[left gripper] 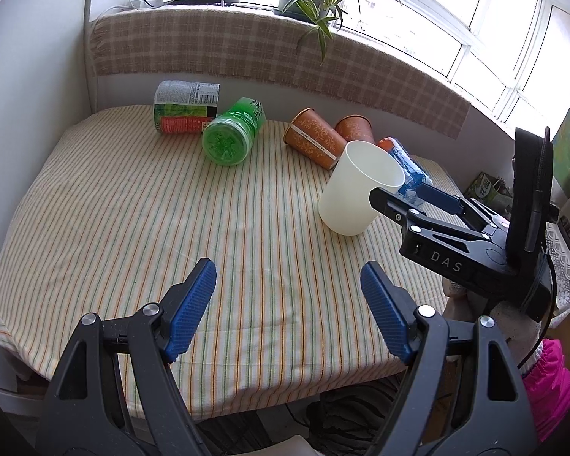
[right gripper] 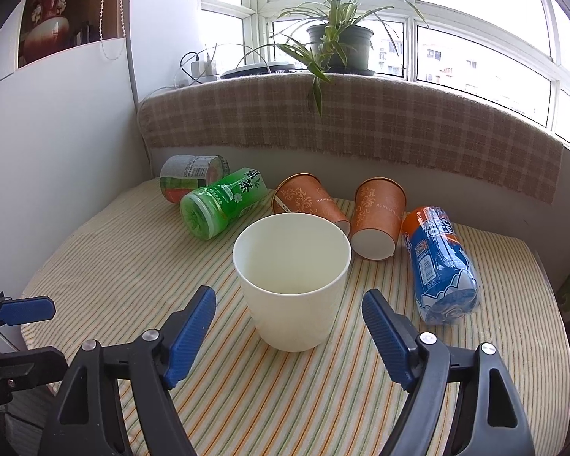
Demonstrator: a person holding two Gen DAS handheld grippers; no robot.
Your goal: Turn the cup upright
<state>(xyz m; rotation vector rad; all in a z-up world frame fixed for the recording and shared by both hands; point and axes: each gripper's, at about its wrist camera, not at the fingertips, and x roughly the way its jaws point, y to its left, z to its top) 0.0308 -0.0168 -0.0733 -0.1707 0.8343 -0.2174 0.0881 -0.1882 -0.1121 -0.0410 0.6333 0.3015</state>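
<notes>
A plain white cup (right gripper: 292, 279) stands upright on the striped tablecloth (right gripper: 133, 266), mouth up and empty. My right gripper (right gripper: 288, 332) is open, its blue pads on either side of the cup's lower part and not touching it. In the left wrist view the white cup (left gripper: 357, 190) stands at the right, with the right gripper (left gripper: 406, 199) right beside it. My left gripper (left gripper: 288, 307) is open and empty over the tablecloth (left gripper: 133, 228) near the front edge.
Two orange paper cups (right gripper: 307, 201) (right gripper: 378, 218) lie on their sides behind the white cup. A green bottle (right gripper: 220, 203), a labelled can (right gripper: 192, 180) and a blue-orange bottle (right gripper: 439, 262) also lie there. A checked cloth (right gripper: 361, 125) and a potted plant (right gripper: 338, 43) are behind.
</notes>
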